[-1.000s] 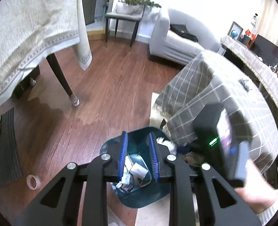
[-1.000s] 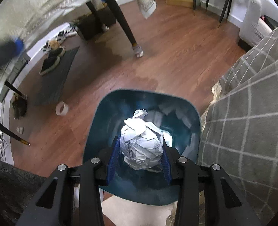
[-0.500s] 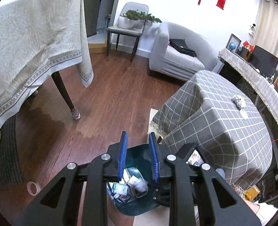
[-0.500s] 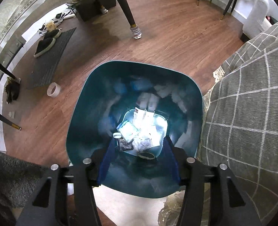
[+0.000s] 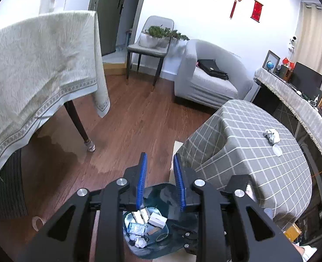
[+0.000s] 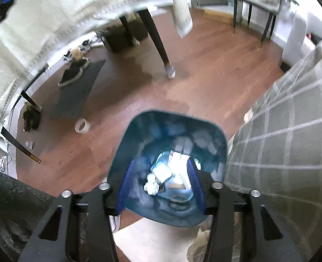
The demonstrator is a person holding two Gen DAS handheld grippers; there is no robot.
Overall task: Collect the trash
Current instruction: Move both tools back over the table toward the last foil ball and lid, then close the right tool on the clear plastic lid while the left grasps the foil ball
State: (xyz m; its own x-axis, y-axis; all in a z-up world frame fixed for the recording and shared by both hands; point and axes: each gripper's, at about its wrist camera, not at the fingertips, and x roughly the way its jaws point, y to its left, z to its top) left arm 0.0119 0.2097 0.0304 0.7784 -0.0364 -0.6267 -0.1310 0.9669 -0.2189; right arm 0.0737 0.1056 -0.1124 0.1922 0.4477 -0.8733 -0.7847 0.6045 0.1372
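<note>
Both tongs, as we find them: the left tongs [image 5: 161, 183] stand parted at a moderate gap with nothing between the blue pads, raised above the floor and looking out over the room; the right tongs [image 6: 160, 187] are spread wide and empty, poised directly over the mouth of the teal bin [image 6: 126, 152].

Item, collected: we count in the bottom of the bin [image 5: 174, 243] a crumpled paper ball [image 6: 151, 184], a small white box [image 5: 157, 218], a bluish packet [image 5: 137, 228] and some flat scraps, all lying loose on the bin floor. The right view is motion-blurred, so we cannot itemise the smaller pieces.

Item, outstanding: one crumpled wad [image 5: 271, 135] sits on the grey checked tabletop [image 5: 259, 163], with a small pale disc-like object [image 5: 277, 151] just beside it; what that object is we cannot tell. On the wooden floor [image 6: 204, 76], a roll of tape [image 6: 82, 126] stands left of the bin, and a small pale scrap [image 6: 30, 145] lies farther left. Whether these floor items count as trash is our guess only.

Progress, by our judgement: well under way, several pieces binned, at least the tabletop wad left to fetch. Neither pair of tongs carries anything toward the bin at present.
</note>
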